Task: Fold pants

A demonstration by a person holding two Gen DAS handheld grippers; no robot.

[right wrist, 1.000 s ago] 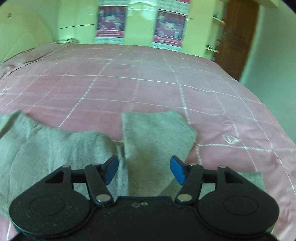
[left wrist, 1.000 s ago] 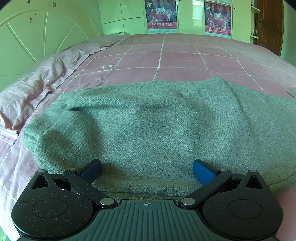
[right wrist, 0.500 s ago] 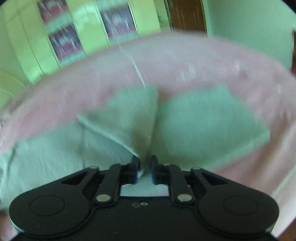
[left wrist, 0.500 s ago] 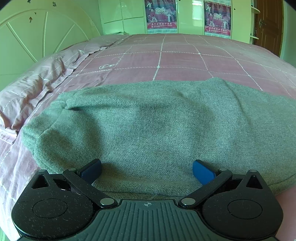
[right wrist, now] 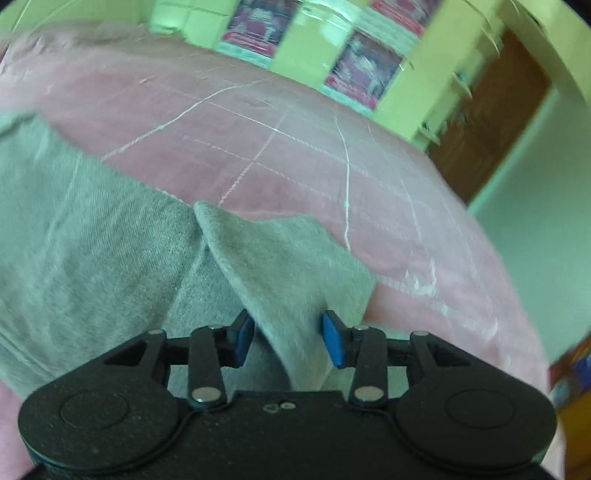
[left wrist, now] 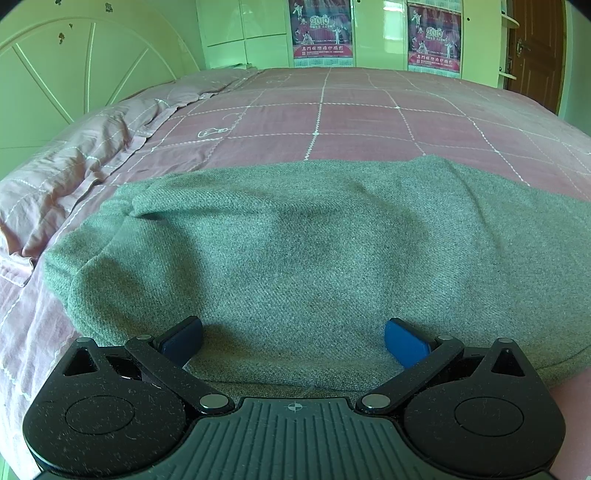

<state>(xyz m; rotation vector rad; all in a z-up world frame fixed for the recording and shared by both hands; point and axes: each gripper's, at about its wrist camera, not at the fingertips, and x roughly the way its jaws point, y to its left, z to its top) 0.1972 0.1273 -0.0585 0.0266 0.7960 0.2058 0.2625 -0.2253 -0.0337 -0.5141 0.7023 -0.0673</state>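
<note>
Pants (left wrist: 314, 258) lie on the bed (left wrist: 332, 118); left gripper (left wrist: 293, 341) gapes wide, right gripper (right wrist: 288, 338) stands narrowly parted around a leg fold.

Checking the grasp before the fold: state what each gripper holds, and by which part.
Left gripper: open over the pants, holding nothing. Right gripper: pads straddle a pant-leg fold; clamping cannot be told.

One pair of grey pants (left wrist: 314, 258) is lying on one pink checked bed (left wrist: 332, 122). Two posters (left wrist: 320, 31) are hanging on the far cupboards, and one brown door (left wrist: 535, 51) is showing at the right. Two grippers are appearing, the left gripper (left wrist: 293, 341) and the right gripper (right wrist: 288, 338), each showing two blue pads (left wrist: 404, 343).
</note>
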